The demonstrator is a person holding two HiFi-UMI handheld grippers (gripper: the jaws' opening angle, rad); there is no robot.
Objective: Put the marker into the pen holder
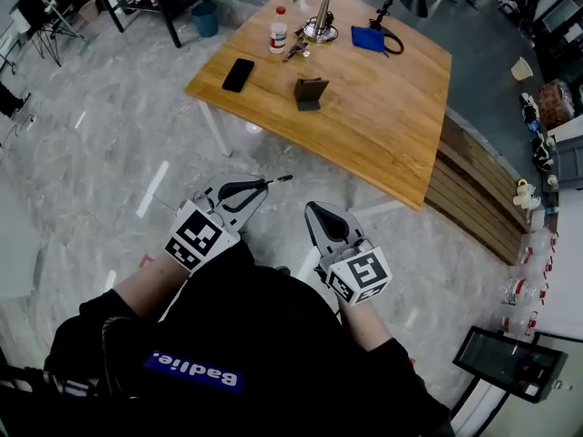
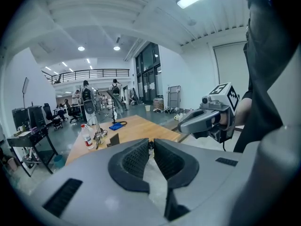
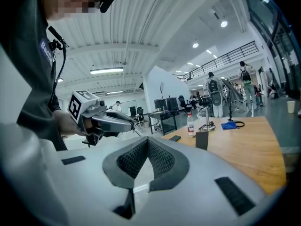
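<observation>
Nearest the head camera is the black top (image 1: 246, 353) of the person carrying the rig, and just past it sit the two tools I am working with. The marker (image 1: 278, 180) is clamped in the left hand-held gripper (image 1: 262, 186). Its jaws are closed on it, and its thin end pokes past their tips toward the bench (image 1: 392, 107). It hangs in the air over the floor (image 1: 109, 153), well short of the bench edge. The right hand-held gripper (image 1: 314, 209) is beside the left one, jaws together with nothing between them. I'd say the pick-up is done and the rest of the job is left to do: the carry across, lining up over the pen holder (image 1: 310, 92), and the drop. The pen holder is a small dark box standing alone near the middle of the bench, well apart from the marker. I cannot tell from here whether anything is already inside it. A phone (image 1: 239, 74) lies to its left near the bench edge. A bottle (image 1: 279, 30), a metal stand (image 1: 319, 21) and a blue cloth (image 1: 369, 39) stand behind it. None of these crowds the pen holder, so my approach from the near side looks open. I judge the only real gap to be the stretch of floor in between.
</observation>
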